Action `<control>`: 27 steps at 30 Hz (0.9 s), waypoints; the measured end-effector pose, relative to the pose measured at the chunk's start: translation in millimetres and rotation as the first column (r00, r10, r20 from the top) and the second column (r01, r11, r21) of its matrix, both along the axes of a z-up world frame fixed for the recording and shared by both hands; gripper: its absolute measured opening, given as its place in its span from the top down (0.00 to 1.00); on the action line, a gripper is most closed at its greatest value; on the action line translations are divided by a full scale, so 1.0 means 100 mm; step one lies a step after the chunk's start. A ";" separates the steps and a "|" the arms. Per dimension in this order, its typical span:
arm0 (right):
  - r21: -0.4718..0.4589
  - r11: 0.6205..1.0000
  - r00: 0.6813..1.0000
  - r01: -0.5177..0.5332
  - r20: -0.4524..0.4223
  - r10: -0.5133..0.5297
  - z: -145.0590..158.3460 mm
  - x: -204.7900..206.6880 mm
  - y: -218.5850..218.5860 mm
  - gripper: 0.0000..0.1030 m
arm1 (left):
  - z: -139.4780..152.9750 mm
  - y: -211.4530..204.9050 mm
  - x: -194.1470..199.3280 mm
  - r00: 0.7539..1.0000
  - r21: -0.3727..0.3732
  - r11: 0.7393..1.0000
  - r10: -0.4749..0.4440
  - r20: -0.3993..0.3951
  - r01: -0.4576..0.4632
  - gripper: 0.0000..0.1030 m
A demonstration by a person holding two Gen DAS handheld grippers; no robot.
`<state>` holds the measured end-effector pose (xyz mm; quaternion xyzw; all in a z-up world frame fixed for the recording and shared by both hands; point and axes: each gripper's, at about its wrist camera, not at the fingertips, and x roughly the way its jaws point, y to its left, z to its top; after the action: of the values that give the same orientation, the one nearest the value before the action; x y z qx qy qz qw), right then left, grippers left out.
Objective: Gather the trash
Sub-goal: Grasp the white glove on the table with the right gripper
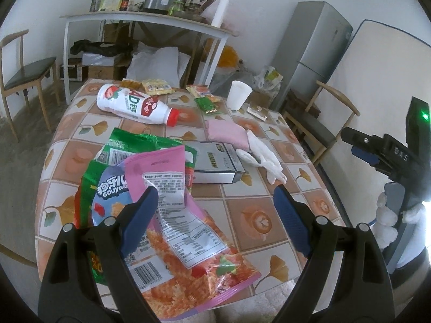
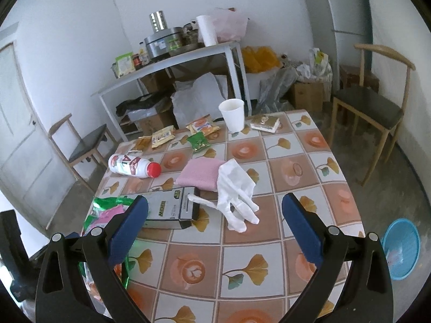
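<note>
Trash lies spread over a table with a flower-tile cloth (image 2: pixel 242 266). My left gripper (image 1: pixel 215 196) is open above a pink and orange snack bag (image 1: pixel 188 255) that overlaps a green bag (image 1: pixel 118 145). Beyond them lie a grey carton (image 1: pixel 218 164), a white glove (image 1: pixel 265 158), a pink cloth (image 1: pixel 227 133), a white bottle with a red cap (image 1: pixel 132 105) on its side and a paper cup (image 1: pixel 238 94). My right gripper (image 2: pixel 215 207) is open with nothing in it, hovering before the carton (image 2: pixel 172 210) and glove (image 2: pixel 237 191). Small wrappers (image 2: pixel 199 141) lie at the far edge.
A blue plastic basket (image 2: pixel 401 247) sits on the floor right of the table. Wooden chairs (image 2: pixel 371 107) stand on both sides. A white side table (image 1: pixel 145 18) loaded with pots and jars stands behind, with boxes and bags under it. A grey fridge (image 1: pixel 315 51) is at the back right.
</note>
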<state>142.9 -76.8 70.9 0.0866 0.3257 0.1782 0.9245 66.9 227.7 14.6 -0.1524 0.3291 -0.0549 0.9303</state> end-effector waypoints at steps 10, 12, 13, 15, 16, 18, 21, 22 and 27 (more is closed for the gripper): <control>0.076 0.994 0.992 0.082 -0.102 -0.074 -0.30 0.04 -0.33 0.06 | -0.04 -0.13 0.00 0.997 0.019 0.996 -0.083 0.001 0.083 0.19; 0.092 0.991 0.989 0.093 -0.126 -0.081 -0.37 0.07 -0.39 0.06 | -0.03 -0.15 0.03 0.996 0.017 0.996 -0.091 -0.003 0.091 0.19; 0.105 0.990 0.987 0.099 -0.140 -0.084 -0.41 0.09 -0.43 0.06 | -0.02 -0.15 0.05 0.996 0.017 0.995 -0.094 -0.003 0.094 0.19; 0.119 0.988 0.985 0.102 -0.153 -0.083 -0.46 0.11 -0.47 0.06 | -0.01 -0.15 0.07 0.995 0.016 0.995 -0.097 -0.004 0.097 0.19; 0.124 0.987 0.984 0.101 -0.162 -0.081 -0.49 0.13 -0.48 0.06 | 0.01 -0.15 0.10 0.995 0.022 0.995 -0.097 -0.006 0.097 0.19; 0.123 0.988 0.982 0.094 -0.174 -0.072 -0.52 0.18 -0.49 0.06 | 0.05 -0.14 0.13 0.995 0.029 0.995 -0.099 -0.007 0.099 0.19; 0.106 0.993 0.982 0.060 -0.182 -0.039 -0.54 0.30 -0.44 0.06 | 0.18 -0.10 0.24 0.994 0.021 0.994 -0.108 -0.005 0.108 0.19; 0.102 0.994 0.984 0.044 -0.178 -0.025 -0.54 0.35 -0.42 0.06 | 0.26 -0.06 0.33 0.994 0.013 0.994 -0.112 -0.011 0.112 0.19; 0.053 0.997 0.984 -0.055 -0.167 0.063 -0.55 0.72 -0.21 0.07 | 0.53 0.05 0.70 0.989 0.002 0.991 -0.130 -0.069 0.131 0.19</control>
<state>215.0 -97.7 15.5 0.1139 0.4008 0.2054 0.8855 137.2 232.3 67.8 -0.1294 0.3704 -0.1093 0.9133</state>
